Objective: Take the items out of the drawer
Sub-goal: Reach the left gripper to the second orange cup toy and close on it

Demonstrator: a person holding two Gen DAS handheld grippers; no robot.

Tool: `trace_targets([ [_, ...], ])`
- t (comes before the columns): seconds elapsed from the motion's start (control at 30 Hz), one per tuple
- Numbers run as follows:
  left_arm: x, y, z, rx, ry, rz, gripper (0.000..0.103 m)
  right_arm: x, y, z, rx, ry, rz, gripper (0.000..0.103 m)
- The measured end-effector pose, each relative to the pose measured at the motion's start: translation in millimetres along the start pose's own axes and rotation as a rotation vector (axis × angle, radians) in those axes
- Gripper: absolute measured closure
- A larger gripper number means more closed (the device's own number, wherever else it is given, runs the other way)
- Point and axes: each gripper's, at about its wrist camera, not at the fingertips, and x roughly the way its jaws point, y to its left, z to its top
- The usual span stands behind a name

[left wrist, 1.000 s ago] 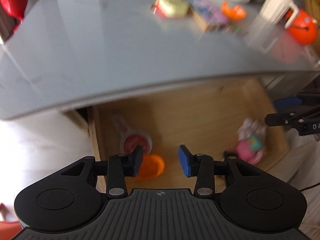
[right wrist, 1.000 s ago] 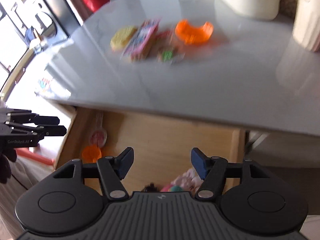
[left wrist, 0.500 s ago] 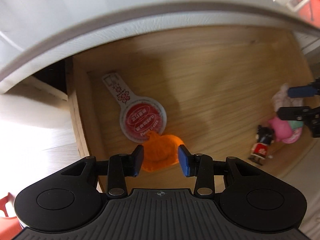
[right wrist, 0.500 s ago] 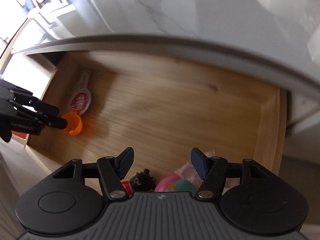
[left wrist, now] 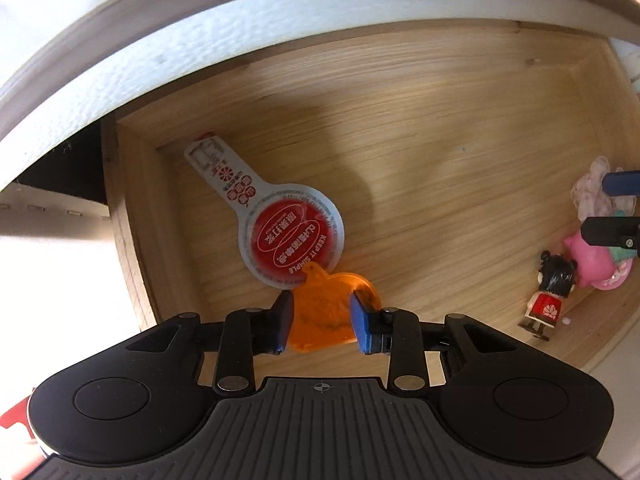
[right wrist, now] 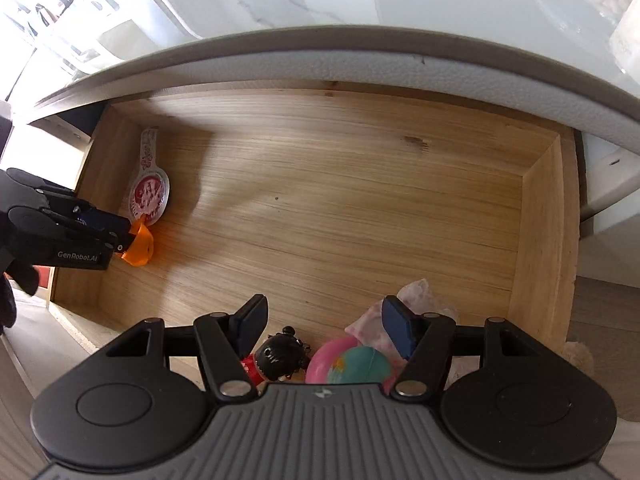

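Note:
The open wooden drawer (left wrist: pixel 440 140) holds an orange plastic piece (left wrist: pixel 324 312), a round red-and-white tag (left wrist: pixel 292 236), a small black-haired doll (left wrist: pixel 550 292) and a pink toy (left wrist: pixel 596 268). My left gripper (left wrist: pixel 322 324) is open, with one finger on each side of the orange piece, which lies on the drawer floor. In the right wrist view my right gripper (right wrist: pixel 326 324) is open wide just above the doll (right wrist: pixel 280 356) and the pink-and-teal toy (right wrist: pixel 348 364). The left gripper (right wrist: pixel 126 236) shows at the drawer's left end, over the orange piece (right wrist: pixel 140 248).
The grey tabletop edge (right wrist: pixel 360 64) overhangs the back of the drawer. A pale pink cloth bundle (right wrist: pixel 416 292) lies beside the right finger. The drawer's side walls (right wrist: pixel 536 220) stand close to the toys. Bare wood (right wrist: pixel 360 200) fills the drawer's middle.
Both grippers have come down from over the tabletop into the drawer. The left fingers have narrowed around the orange piece. The right gripper has sunk closer to the doll and pink toy.

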Motion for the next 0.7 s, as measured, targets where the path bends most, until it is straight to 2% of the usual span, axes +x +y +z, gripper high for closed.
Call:
trace_targets([
  [0.07, 3, 2, -1, -0.008, 0.014, 0.005, 0.081, 0, -1, 0, 0.006, 0.001, 0.002, 0.039],
  [0.23, 1, 12, -3, -0.055, 0.009, -0.022, 0.081, -3, 0, -1, 0.012, -0.008, 0.000, 0.039],
  [0.37, 2, 13, -3, -0.058, 0.016, -0.021, 0.086, -1, -1, 0, 0.016, 0.002, 0.006, 0.039],
  [0.7, -4, 12, -8, -0.050, 0.021, -0.022, 0.085, -1, -3, -1, 0.026, 0.004, 0.015, 0.039],
])
